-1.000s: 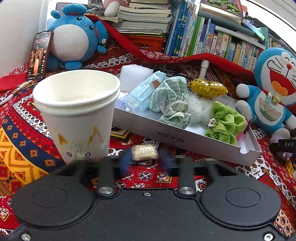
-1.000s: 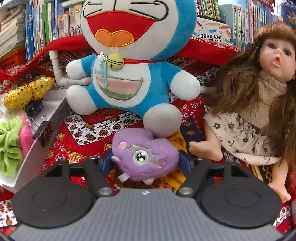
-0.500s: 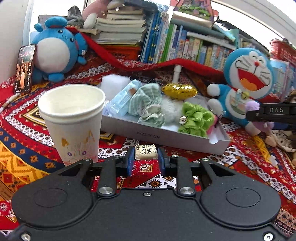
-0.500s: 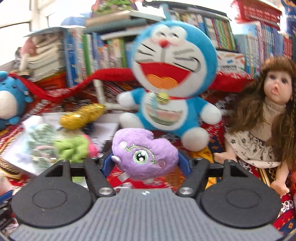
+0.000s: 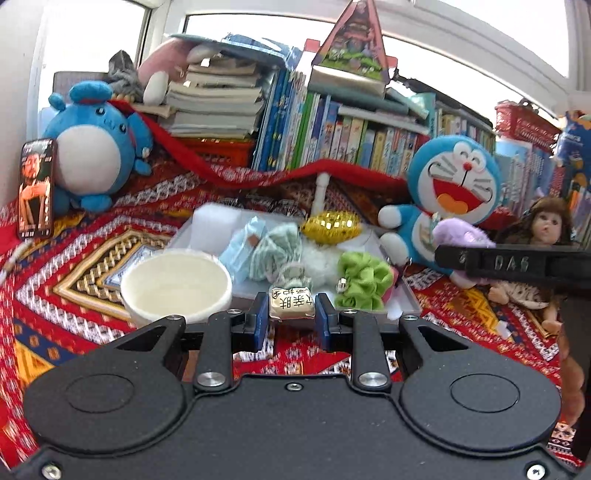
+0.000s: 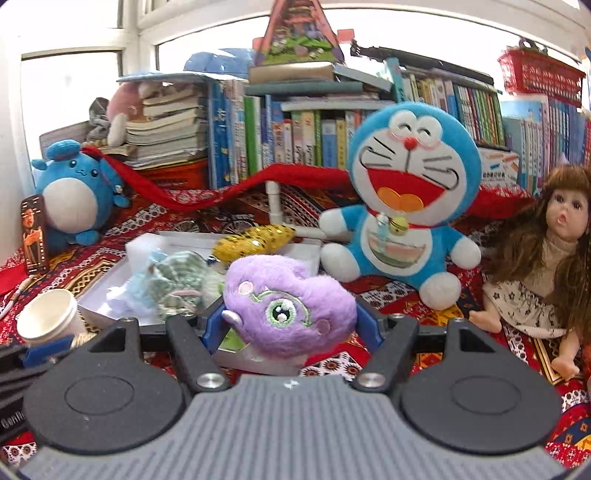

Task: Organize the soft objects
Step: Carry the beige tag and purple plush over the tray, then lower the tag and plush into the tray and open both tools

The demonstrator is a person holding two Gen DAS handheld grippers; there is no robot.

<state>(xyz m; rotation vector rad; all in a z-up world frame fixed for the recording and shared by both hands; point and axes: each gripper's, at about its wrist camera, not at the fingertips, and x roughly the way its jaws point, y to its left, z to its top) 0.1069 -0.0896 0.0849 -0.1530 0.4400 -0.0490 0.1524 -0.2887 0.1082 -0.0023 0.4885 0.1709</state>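
Bright daylight from windows point(image 5: 110, 33) behind book stack point(image 5: 218, 99); panes blown out white, frames hazy with glare. Colours vivid, shadows soft and faint on patterned cloth point(image 5: 74, 258). Strong fisheye bending at edges, dark corners in both views. Left view slightly smeared on tray point(image 5: 410, 299) contents; right view softest on striped fabric point(image 6: 177, 280).
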